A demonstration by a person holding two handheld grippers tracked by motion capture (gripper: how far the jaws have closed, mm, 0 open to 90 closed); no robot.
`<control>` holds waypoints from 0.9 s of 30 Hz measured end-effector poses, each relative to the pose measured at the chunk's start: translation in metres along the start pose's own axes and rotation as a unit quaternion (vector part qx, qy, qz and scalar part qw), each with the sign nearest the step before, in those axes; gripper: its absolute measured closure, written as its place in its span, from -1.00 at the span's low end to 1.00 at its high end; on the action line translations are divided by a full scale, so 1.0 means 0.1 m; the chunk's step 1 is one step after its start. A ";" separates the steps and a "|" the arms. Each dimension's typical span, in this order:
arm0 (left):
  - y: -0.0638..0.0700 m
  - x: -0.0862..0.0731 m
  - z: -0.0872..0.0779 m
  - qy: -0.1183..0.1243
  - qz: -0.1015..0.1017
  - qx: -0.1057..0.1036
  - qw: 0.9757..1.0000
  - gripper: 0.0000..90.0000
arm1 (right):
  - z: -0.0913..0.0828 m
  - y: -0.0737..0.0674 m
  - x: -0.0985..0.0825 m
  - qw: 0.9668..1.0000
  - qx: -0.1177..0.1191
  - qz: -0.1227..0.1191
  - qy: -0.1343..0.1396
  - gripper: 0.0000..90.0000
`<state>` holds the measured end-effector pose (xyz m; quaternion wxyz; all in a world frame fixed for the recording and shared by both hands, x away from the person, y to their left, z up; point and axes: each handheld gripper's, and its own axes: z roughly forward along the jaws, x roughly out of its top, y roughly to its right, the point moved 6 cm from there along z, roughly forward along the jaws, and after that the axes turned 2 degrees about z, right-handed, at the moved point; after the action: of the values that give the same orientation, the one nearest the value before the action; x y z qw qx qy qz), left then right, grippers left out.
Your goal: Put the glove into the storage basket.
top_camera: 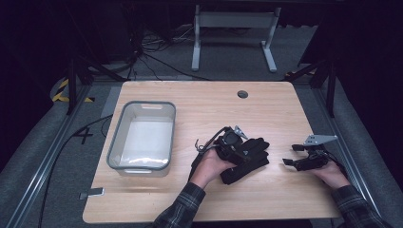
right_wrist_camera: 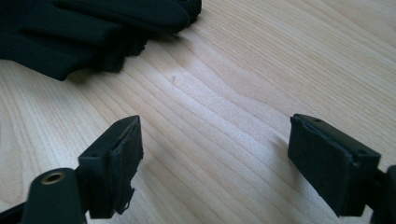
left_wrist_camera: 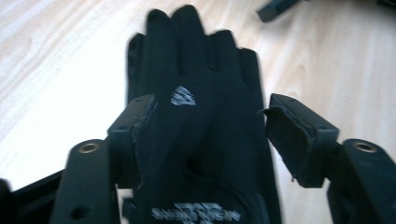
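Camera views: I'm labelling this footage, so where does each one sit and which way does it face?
High view: above the person's side, looking forward and down on the table; both forearms, left hand-held gripper, right hand-held gripper.
Left gripper view: along its open jaws at the black glove.
Right gripper view: along its open jaws over bare wood.
Shared: all three show the glove.

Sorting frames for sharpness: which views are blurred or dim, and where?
High view: table lit evenly, surroundings very dark, black gloves lose detail. Left gripper view: soft motion blur, glove logo smeared, jaws near the lens fuzzy. Right gripper view: wood grain fairly crisp, right gripper jaws slightly soft, faint shadows beneath.
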<state>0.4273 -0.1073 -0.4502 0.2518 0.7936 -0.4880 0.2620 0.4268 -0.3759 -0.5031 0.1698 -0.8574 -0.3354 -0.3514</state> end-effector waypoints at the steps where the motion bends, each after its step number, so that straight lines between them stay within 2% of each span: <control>1: 0.00 0.00 0.00 0.000 0.000 0.000 1.000 -0.32 | 0.00 0.00 0.00 1.000 0.000 0.000 0.000 -0.59; 3: -0.09 0.00 0.10 -0.004 -0.002 0.000 1.000 -0.38 | 0.01 -0.01 0.00 1.000 -0.003 -0.007 0.001 -0.61; 6: -0.14 -0.01 0.18 -0.009 -0.005 0.000 1.000 -0.44 | 0.01 -0.01 0.00 1.000 -0.004 -0.013 0.000 -0.62; 9: -0.23 -0.04 0.31 -0.020 -0.015 0.005 1.000 -0.49 | 0.02 -0.02 0.00 1.000 -0.007 -0.017 -0.004 -0.63; 15: -0.26 -0.10 0.43 -0.035 -0.013 0.003 0.999 -0.55 | 0.02 -0.02 0.00 1.000 -0.008 -0.021 -0.005 -0.64; 21: -0.25 -0.13 0.48 -0.041 -0.008 -0.001 0.999 -0.56 | 0.02 -0.02 0.00 1.000 -0.008 -0.022 -0.006 -0.64; 23: -0.24 -0.14 0.48 -0.037 -0.014 -0.012 0.999 -0.46 | 0.02 -0.02 0.00 1.000 -0.008 -0.023 -0.006 -0.64; 27: -0.22 -0.14 0.47 -0.036 -0.009 -0.016 0.999 -0.34 | 0.03 -0.02 0.00 1.000 -0.008 -0.024 -0.006 -0.64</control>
<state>0.4499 -0.1203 -0.4977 0.2492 0.8027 -0.4936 0.2232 0.4263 -0.3731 -0.5050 0.1523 -0.8526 -0.3543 -0.3526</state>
